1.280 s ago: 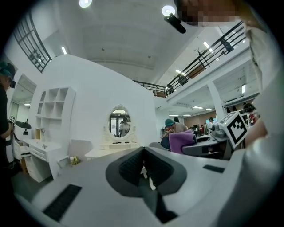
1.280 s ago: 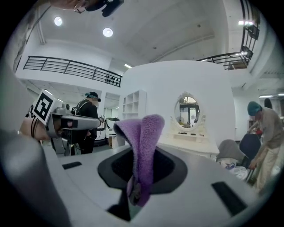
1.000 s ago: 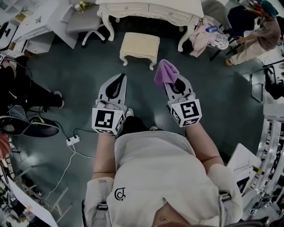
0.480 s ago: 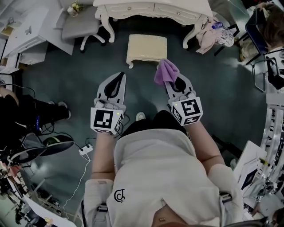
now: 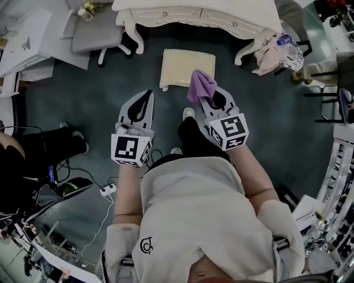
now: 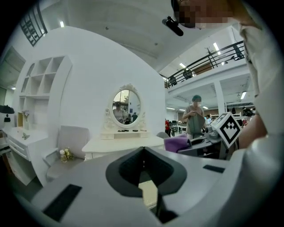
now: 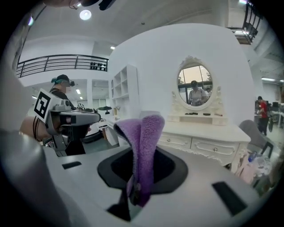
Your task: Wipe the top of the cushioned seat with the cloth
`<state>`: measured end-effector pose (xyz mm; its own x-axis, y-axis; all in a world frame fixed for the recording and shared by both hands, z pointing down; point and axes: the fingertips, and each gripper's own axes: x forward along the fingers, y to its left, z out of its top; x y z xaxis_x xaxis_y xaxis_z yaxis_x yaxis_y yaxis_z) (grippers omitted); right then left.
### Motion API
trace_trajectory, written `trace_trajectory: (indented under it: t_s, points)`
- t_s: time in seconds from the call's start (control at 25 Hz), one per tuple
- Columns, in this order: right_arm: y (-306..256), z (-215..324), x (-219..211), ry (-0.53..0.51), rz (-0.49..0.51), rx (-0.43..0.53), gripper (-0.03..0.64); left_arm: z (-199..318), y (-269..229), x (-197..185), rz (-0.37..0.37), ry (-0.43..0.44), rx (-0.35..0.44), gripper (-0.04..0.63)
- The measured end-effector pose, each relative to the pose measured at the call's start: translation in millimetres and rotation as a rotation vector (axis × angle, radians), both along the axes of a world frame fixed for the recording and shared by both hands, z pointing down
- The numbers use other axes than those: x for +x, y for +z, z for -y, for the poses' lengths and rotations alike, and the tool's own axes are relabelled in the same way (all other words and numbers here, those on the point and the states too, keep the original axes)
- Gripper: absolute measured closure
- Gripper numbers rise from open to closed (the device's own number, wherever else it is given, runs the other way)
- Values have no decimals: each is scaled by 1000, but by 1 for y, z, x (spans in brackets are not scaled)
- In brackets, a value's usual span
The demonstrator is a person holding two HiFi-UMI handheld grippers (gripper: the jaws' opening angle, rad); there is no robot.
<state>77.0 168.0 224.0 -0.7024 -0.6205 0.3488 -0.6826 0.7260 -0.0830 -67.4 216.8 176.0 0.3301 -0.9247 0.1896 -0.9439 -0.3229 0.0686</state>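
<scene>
The cushioned seat (image 5: 182,63) is a cream stool with white carved legs, standing on the dark floor in front of a dressing table. In the head view a purple cloth (image 5: 200,87) sticks up from my right gripper (image 5: 207,101), whose jaws are shut on its lower end. The cloth overlaps the seat's near right corner, held above it. The right gripper view shows the folded cloth (image 7: 144,148) pinched between the jaws. My left gripper (image 5: 148,95) hangs to the left, short of the seat, shut and with nothing in it. A strip of the seat (image 6: 149,192) shows beyond its jaws.
A white dressing table (image 5: 199,14) with an oval mirror (image 7: 195,85) stands behind the seat. A grey chair (image 5: 97,32) is at the back left, pink clothes and a bottle (image 5: 275,51) at the back right. A power strip (image 5: 108,189) and cable lie on the floor at left.
The person has stepped toward the seat, so it now lies closer to both grippers. The cloth in the right gripper has come over the seat's near right corner.
</scene>
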Motion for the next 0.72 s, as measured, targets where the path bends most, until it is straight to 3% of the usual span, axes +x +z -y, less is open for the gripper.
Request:
trace_trajectory:
  t_s: [0.32, 0.52, 0.72]
  points:
    - [53, 122, -18, -44, -49, -90, 543, 127, 40, -15, -25, 3, -59, 581]
    - [100, 166, -35, -52, -81, -233, 543, 180, 79, -27, -38, 25, -114, 581]
    - [158, 206, -63, -47, -124, -295, 541, 225, 137, -41, -74, 84, -144, 581]
